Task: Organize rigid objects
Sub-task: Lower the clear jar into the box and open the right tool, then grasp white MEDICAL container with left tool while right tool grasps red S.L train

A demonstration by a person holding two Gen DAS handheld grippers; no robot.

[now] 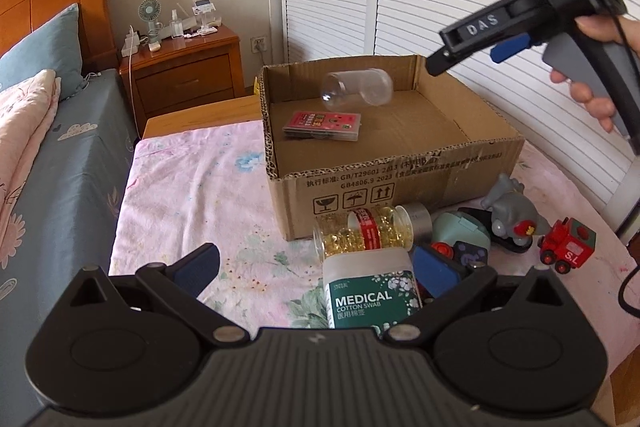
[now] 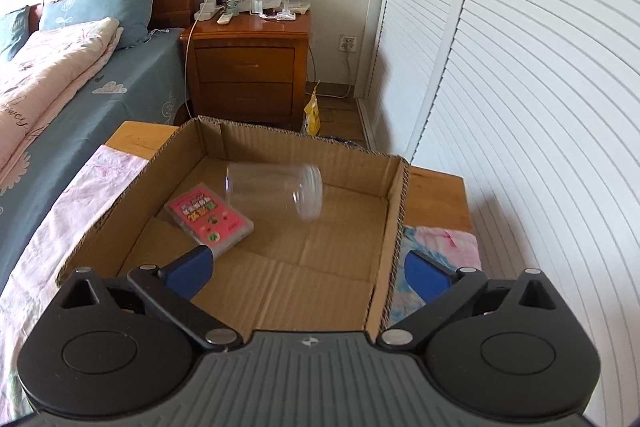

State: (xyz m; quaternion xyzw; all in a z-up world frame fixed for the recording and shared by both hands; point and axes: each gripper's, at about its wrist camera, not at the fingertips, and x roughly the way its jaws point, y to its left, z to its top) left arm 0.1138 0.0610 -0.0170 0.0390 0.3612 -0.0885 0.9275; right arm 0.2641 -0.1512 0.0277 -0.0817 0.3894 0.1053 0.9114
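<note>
Mid-sort: the cardboard box (image 1: 384, 167) is being filled from the counter (image 1: 192, 195).
Clear jar (image 2: 274, 193) and pink case (image 2: 210, 217) lie inside; both the right gripper (image 2: 308, 269) and left gripper (image 1: 316, 263) are spread, empty (cotton swab tub (image 1: 370, 291) probably next).

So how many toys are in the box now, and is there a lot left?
Two things are in the cardboard box: a pink card case and a clear jar. Both claws are open and empty. Still outside: capsule bottle, cotton swab tub, grey figure, red truck.

Clear jar (image 2: 274, 189) blurred above pink case (image 2: 210, 218) in cardboard box (image 2: 394, 227).
</note>
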